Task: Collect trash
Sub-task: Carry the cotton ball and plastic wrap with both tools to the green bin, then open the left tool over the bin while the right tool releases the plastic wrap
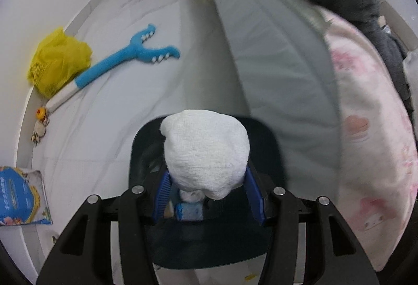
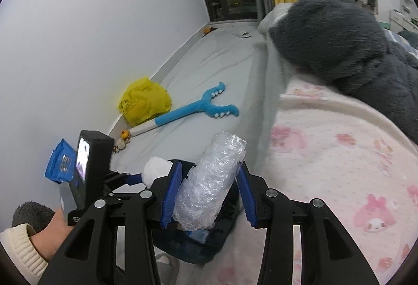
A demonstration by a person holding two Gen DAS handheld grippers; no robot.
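Observation:
My left gripper point(image 1: 207, 172) is shut on a white crumpled paper-towel wad point(image 1: 206, 151), pointing steeply down over a dark bin point(image 1: 269, 144). A blue and white scrap point(image 1: 189, 209) lies inside the bin. My right gripper point(image 2: 210, 170) is shut on a roll of clear bubble wrap point(image 2: 209, 185), held above the same dark bin point(image 2: 198, 243). In the right wrist view the left gripper point(image 2: 156, 175) is close by on the left with the white wad point(image 2: 154, 170) in its blue fingers, and a person's hand point(image 2: 52, 225) holds it.
On the pale bed sheet point(image 1: 156, 23) lie a yellow plastic bag point(image 1: 60, 60), a blue plush toy point(image 1: 125, 60) and a blue wipes pack point(image 1: 21, 196), all by the wall. A pink blanket point(image 2: 339, 167) and grey fleece point(image 2: 339, 44) pile up on the right.

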